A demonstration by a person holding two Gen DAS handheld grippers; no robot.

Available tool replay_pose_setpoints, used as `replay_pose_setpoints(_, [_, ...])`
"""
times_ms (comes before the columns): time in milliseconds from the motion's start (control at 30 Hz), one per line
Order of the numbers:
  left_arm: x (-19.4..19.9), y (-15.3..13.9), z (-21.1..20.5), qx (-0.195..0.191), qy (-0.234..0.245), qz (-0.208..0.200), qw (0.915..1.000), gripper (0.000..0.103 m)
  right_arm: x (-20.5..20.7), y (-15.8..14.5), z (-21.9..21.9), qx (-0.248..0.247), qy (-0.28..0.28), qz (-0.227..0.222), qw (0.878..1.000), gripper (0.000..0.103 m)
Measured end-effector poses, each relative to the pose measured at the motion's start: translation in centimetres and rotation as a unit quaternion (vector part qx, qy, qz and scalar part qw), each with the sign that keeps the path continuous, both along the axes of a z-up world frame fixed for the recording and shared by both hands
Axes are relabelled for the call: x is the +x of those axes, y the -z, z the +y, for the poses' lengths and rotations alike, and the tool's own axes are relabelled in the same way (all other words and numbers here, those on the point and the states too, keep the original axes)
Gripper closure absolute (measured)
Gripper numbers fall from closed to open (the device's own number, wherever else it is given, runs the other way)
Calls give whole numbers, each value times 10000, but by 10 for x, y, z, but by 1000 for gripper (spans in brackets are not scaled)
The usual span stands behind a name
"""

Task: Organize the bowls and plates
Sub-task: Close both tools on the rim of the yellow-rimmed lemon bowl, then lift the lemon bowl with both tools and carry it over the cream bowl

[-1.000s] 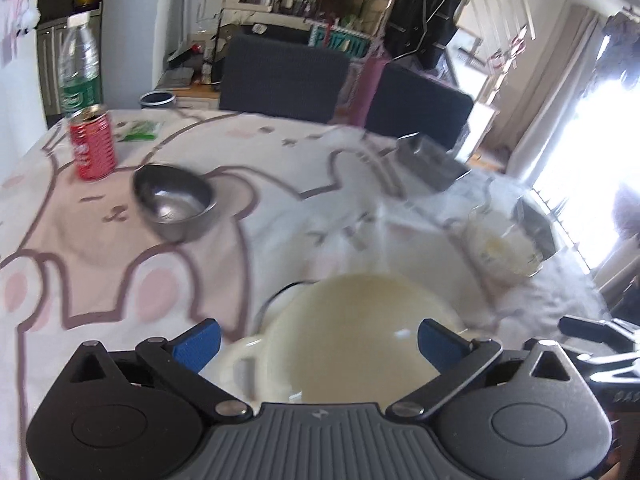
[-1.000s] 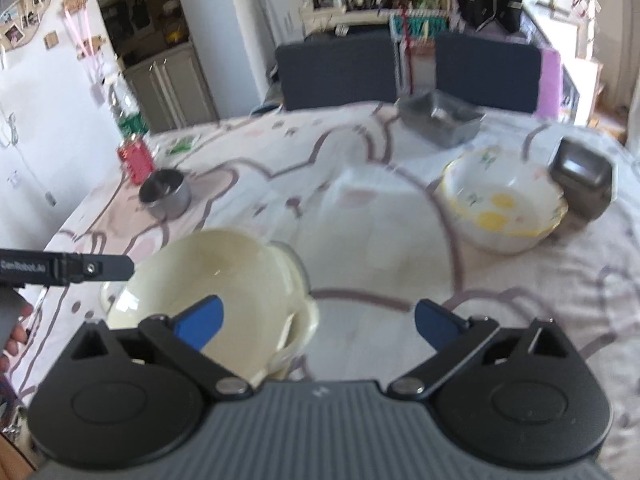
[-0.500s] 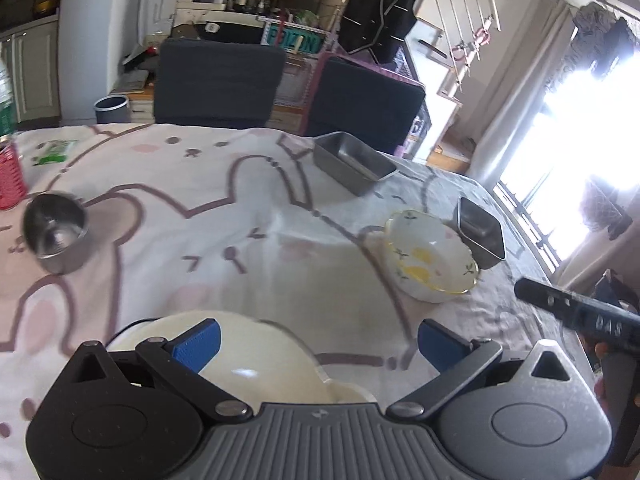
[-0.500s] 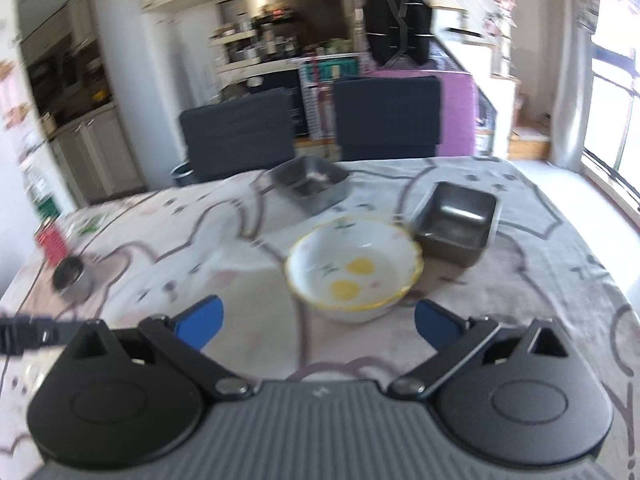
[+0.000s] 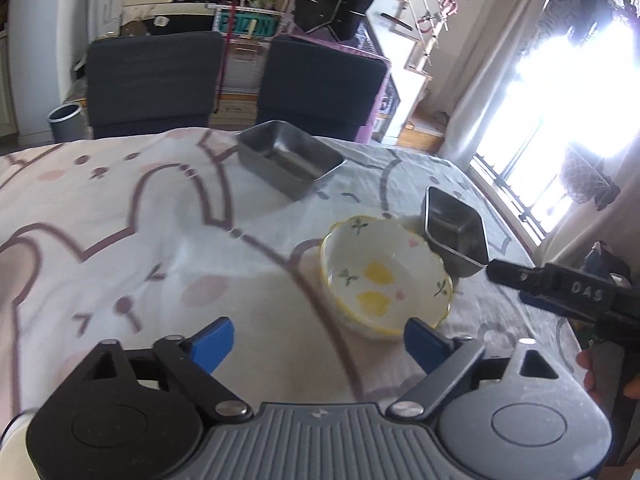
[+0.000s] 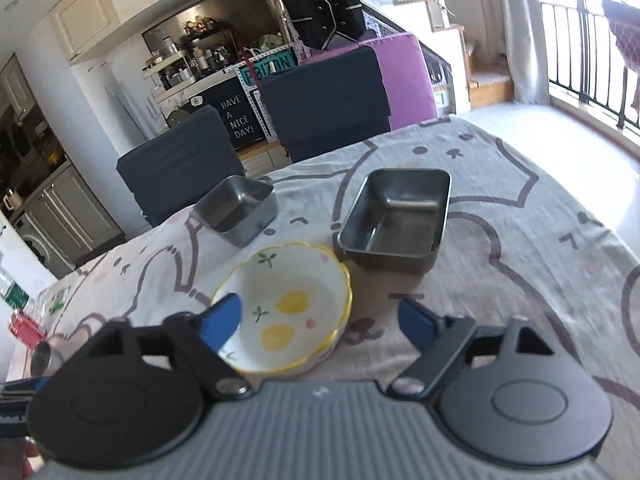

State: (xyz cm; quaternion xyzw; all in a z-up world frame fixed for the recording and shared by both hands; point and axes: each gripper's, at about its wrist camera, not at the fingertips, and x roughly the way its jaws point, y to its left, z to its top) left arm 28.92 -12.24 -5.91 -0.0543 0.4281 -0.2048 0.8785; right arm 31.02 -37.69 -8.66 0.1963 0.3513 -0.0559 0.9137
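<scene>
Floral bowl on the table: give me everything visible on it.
The floral bowl is white, glossy like ceramic, with a scalloped yellow rim, two yellow fruit shapes, green sprigs and small pink hearts inside. It sits upright and empty on the printed tablecloth, close beside a rectangular metal tray, contact unclear. The right gripper is closing, one blue finger over the bowl's rim; nothing grips it.

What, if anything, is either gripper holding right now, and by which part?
Nothing is held. The left gripper and right gripper are both empty, jaws closing on air short of the floral bowl.
</scene>
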Motion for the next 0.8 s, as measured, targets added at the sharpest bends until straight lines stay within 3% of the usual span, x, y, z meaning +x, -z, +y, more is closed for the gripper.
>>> replay_pose_setpoints(267, [48, 18, -15, -137, 20, 160, 9998, 45, 33, 29, -20, 492, 180, 240, 9983, 53])
replay_pose_setpoints(400, [67, 29, -17, -259, -6, 272, 9993, 53, 49, 43, -26, 563, 247, 354, 9975, 81])
replay_pose_setpoints(800, [90, 58, -25, -377, 106, 590, 9975, 75, 74, 66, -10, 284, 53, 637, 9976, 90])
